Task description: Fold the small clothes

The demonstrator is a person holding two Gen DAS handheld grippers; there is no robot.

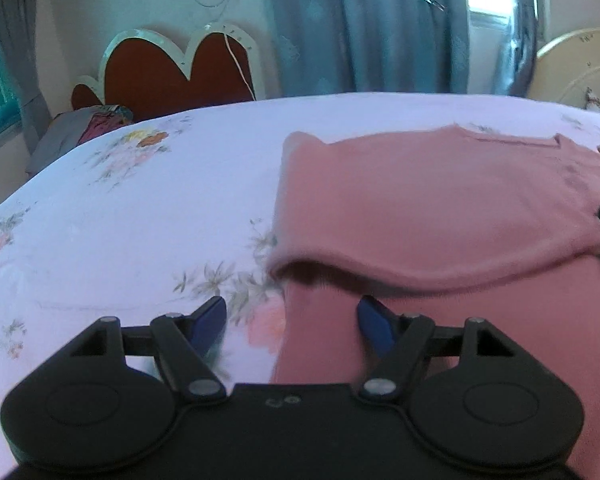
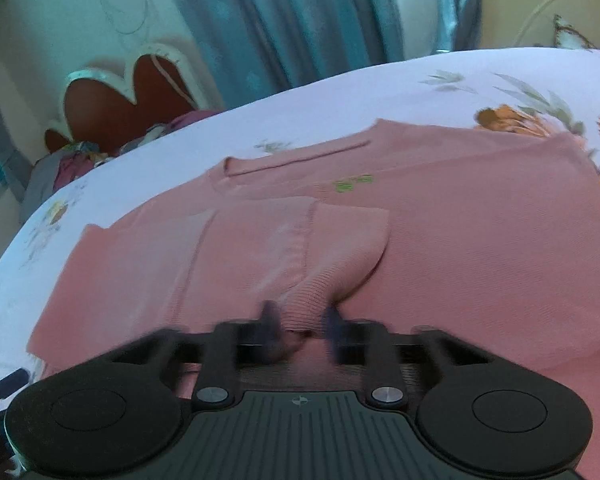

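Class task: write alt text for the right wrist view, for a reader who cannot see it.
The right gripper pinches a folded-over sleeve cuff of a pink top spread on a floral bedsheet. Blue curtains hang behind.

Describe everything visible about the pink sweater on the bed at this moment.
The pink sweater is a fine-ribbed knit with a ribbed neckline and a small green mark on the chest. It lies spread on the floral bedsheet, one sleeve already folded across the body. The right gripper pinches the ribbed cuff of that sleeve between its nearly closed jaws. In the left wrist view a folded edge lifts off the layer below, and the left gripper stands open over the sweater's edge without pressing it.
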